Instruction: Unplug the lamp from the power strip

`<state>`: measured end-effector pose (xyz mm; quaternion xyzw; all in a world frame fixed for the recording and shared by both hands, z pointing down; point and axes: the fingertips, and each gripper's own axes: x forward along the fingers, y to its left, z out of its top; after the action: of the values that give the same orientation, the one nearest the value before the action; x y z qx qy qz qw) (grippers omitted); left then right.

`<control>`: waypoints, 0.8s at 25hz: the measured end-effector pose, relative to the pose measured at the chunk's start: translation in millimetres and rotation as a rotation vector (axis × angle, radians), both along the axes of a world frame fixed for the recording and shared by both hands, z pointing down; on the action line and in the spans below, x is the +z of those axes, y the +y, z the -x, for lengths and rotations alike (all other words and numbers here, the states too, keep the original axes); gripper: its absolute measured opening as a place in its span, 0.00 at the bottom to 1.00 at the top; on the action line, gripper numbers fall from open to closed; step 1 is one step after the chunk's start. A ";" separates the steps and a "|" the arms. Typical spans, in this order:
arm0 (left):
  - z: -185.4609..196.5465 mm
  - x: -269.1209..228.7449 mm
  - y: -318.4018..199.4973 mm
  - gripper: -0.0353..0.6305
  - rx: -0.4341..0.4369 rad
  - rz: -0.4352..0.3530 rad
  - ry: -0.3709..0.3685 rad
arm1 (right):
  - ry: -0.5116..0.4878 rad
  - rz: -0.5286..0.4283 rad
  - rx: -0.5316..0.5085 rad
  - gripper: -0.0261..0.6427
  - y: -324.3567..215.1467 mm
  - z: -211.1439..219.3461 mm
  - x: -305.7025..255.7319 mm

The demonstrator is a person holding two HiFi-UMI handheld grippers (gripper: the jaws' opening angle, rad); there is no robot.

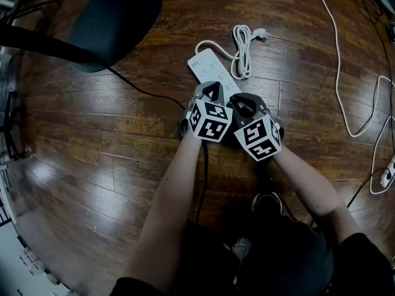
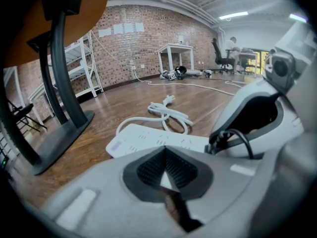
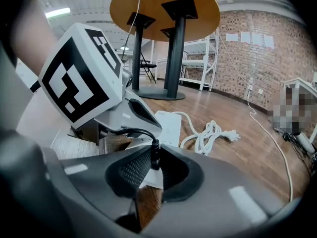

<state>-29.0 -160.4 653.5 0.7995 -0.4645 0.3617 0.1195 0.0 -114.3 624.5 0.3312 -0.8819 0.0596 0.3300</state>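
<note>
Dark wooden floor [image 1: 92, 165] carries the light white power strip [image 1: 207, 63] at twelve o'clock of the left gripper [image 2: 165, 155], tips together on nothing, while the right gripper [image 3: 153, 166] pinches the stiff black lamp plug [image 3: 155, 155], probably best gripped by its body, not its soft cord.

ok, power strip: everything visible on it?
The power strip is a long white plastic bar with rows of sockets, flat on the wood floor. Its white cord lies bundled beside it, wall plug free. The left gripper and right gripper cover its near end, where a black plug stands between the right one's fingers.
</note>
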 end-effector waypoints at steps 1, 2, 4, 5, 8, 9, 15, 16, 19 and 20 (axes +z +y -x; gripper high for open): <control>-0.4 -0.1 0.0 0.06 0.001 -0.001 -0.003 | 0.001 -0.004 0.002 0.12 0.2 -0.3 -0.4; -0.8 -0.1 0.1 0.06 0.001 -0.002 -0.006 | 0.002 -0.009 0.005 0.12 0.6 -0.6 -0.8; -1.4 -0.2 0.6 0.06 0.002 -0.001 -0.010 | 0.004 -0.019 0.011 0.12 1.8 -1.3 -1.2; -1.7 -0.2 0.8 0.06 0.001 0.000 -0.010 | 0.006 -0.023 0.012 0.12 2.4 -1.7 -1.4; -0.9 -0.2 -0.4 0.06 -0.004 -0.005 -0.012 | 0.008 -0.032 0.009 0.12 5.5 -1.6 -2.3; 0.1 0.0 -0.9 0.06 -0.010 -0.002 -0.007 | 0.005 -0.031 0.010 0.12 6.9 -1.3 -2.2; -2.2 0.3 0.5 0.06 -0.010 -0.002 -0.009 | -0.009 -0.030 0.010 0.12 13.2 -3.7 -1.8; -2.1 0.0 0.2 0.06 -0.016 -0.004 -0.005 | -0.013 -0.025 0.010 0.12 13.0 -3.9 -1.8; -1.6 0.1 -0.1 0.05 -0.034 -0.003 0.012 | -0.023 0.001 0.007 0.12 11.8 -3.8 -1.1; -1.3 0.2 0.0 0.05 -0.036 0.002 0.018 | -0.024 0.009 0.005 0.12 11.7 -3.6 -0.8</control>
<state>-27.7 -160.4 653.7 0.7941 -0.4773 0.3528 0.1311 3.5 -102.6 623.7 0.3312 -0.8847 0.0685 0.3208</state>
